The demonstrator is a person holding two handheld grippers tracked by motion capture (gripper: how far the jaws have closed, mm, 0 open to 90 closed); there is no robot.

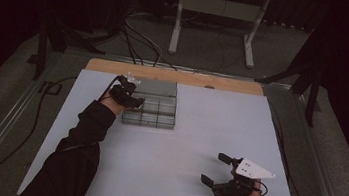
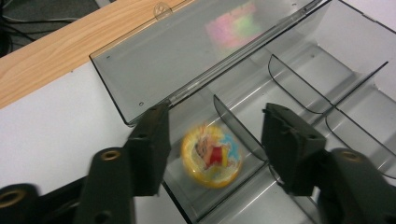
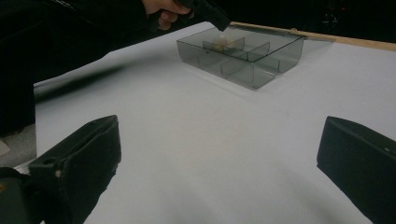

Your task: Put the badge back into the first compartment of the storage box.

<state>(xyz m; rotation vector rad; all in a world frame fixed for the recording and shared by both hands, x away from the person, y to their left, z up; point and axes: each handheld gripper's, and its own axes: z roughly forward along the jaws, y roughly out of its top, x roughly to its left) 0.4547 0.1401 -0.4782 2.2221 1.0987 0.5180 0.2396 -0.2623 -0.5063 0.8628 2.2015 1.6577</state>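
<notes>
A clear grey compartment box (image 1: 148, 119) stands at the back left of the white table, its lid (image 2: 177, 60) laid open behind it. A round yellow toy (image 2: 212, 156) with a colourful picture on it lies in the box's corner compartment and looks blurred. My left gripper (image 2: 215, 126) hovers just over that compartment, open, one jaw on each side of the toy and neither pad touching it. The high view has that left gripper (image 1: 127, 95) at the box's left back corner. My right gripper (image 1: 215, 169) rests near the front right of the table, open wide and holding nothing.
A wooden strip (image 1: 175, 75) runs along the table's back edge behind the box. The box (image 3: 261, 70) has several more compartments, divided by thin walls. Bare white tabletop (image 3: 210, 130) stretches between the right gripper and the box. Cables and a metal stand lie on the floor beyond.
</notes>
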